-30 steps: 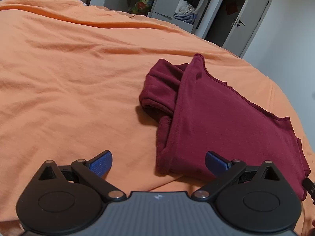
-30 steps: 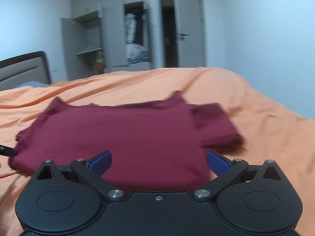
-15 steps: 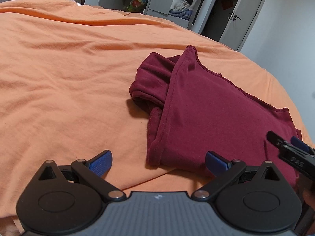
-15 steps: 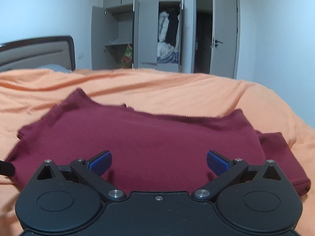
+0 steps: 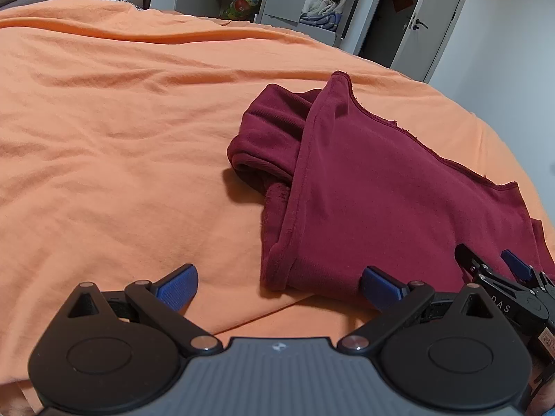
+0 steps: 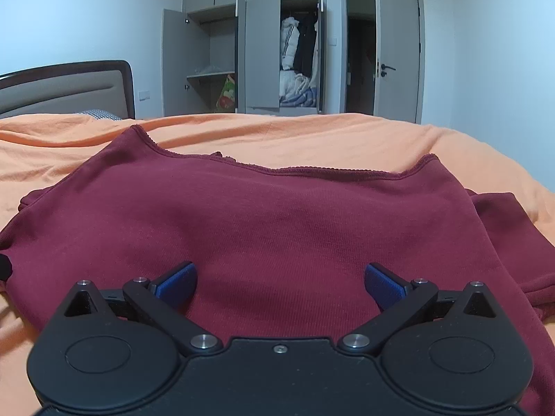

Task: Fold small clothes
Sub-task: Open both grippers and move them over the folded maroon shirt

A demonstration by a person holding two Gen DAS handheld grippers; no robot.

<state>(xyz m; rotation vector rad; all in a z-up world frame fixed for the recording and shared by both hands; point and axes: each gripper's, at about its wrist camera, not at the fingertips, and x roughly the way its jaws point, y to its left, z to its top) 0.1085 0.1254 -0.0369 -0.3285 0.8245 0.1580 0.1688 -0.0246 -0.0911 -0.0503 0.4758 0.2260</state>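
Maroon shirt (image 6: 277,228) on orange bedspread (image 5: 121,138)

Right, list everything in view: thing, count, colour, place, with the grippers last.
shirt: one, maroon, partly folded, lying on the bedspread.
bedspread: one, orange, wrinkled, covering the bed.
headboard: one, grey with dark frame, far left.
wardrobe: one, grey, doors open, against the far wall.
hanging clothes: several, white and dark, inside the wardrobe.
room door: one, grey, open, right of the wardrobe.
left gripper: one, black with blue pads, open, at the shirt's near corner.
right gripper: one, black with blue pads, open, over the shirt.
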